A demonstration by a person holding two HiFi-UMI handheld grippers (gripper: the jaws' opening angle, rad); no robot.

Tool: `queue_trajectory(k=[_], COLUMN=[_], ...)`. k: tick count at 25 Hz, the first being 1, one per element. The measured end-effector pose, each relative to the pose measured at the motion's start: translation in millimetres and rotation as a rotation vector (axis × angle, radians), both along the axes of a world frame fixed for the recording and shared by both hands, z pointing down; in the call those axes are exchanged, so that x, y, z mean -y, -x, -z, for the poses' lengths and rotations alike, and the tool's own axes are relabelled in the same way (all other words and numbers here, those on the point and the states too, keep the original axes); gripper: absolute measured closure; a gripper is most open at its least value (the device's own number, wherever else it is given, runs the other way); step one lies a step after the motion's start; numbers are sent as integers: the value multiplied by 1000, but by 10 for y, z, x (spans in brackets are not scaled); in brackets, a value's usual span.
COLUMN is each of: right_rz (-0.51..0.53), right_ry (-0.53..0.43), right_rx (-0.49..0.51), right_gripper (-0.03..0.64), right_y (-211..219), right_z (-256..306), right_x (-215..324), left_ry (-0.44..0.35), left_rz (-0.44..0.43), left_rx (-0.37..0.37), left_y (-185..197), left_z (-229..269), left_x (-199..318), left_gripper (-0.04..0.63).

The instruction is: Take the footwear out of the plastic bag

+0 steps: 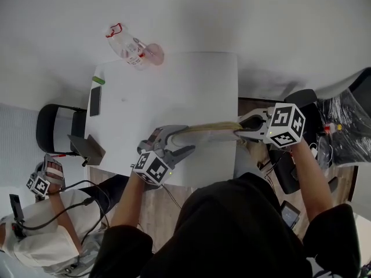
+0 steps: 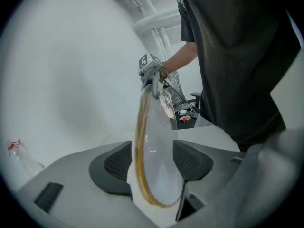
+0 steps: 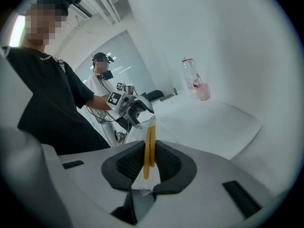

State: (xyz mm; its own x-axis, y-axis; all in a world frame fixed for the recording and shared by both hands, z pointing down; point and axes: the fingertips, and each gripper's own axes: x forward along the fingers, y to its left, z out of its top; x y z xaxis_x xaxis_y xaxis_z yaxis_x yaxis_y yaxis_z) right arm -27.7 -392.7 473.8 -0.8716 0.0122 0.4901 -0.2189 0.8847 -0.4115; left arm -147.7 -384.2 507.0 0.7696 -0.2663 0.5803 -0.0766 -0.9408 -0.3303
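Your left tool (image 1: 186, 139) and right tool (image 1: 239, 130) are each clenched on one end of the plastic bag (image 2: 166, 103). It stretches between them above the near edge of the worktop (image 1: 191, 80), with the flat, tan-rimmed footwear (image 1: 208, 129) inside. A clear bottle (image 1: 132, 50) lies at the far edge and a dark phone (image 1: 95, 101) on the left. A second person (image 1: 40, 236) is near a black chair (image 1: 52, 129).

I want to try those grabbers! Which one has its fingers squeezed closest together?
The right gripper: its fingers pinch the thin yellow edge of the bagged footwear, nearly touching. The left gripper holds its fingers wider, around the broad end.
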Motion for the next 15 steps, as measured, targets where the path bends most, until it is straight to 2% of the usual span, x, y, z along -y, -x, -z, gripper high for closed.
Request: queue_trajectory(k=[1,2,4,6,7,11,15], right_rz=[0,-2,-5,-8,-11,1,60], right_ry=[-3,-1,-2,-23,-32,-48,-82], right_rx=[-1,14,57,68,69,109,160], right_gripper=[549,551,551,551,551,551,551], right_y=[-27,-41,-43,-63,-81,-136,-93], right_z=[3,27,101,146,161,251,363], right_x=[-9,-20,-37,-40,-40,-71,-168], left_ry=[-3,-2,16,66,100,218,303], left_rz=[18,34,49,64,85,168,81], left_rx=[-11,-24,-31,-9,4,9,80], left_y=[21,34,35,75,135,351,262], left_z=[19,40,32,-68,-135,-295,-376], left_x=[24,40,50,60,77,136,-5], left_gripper=[337,362,362,336,291,258,259])
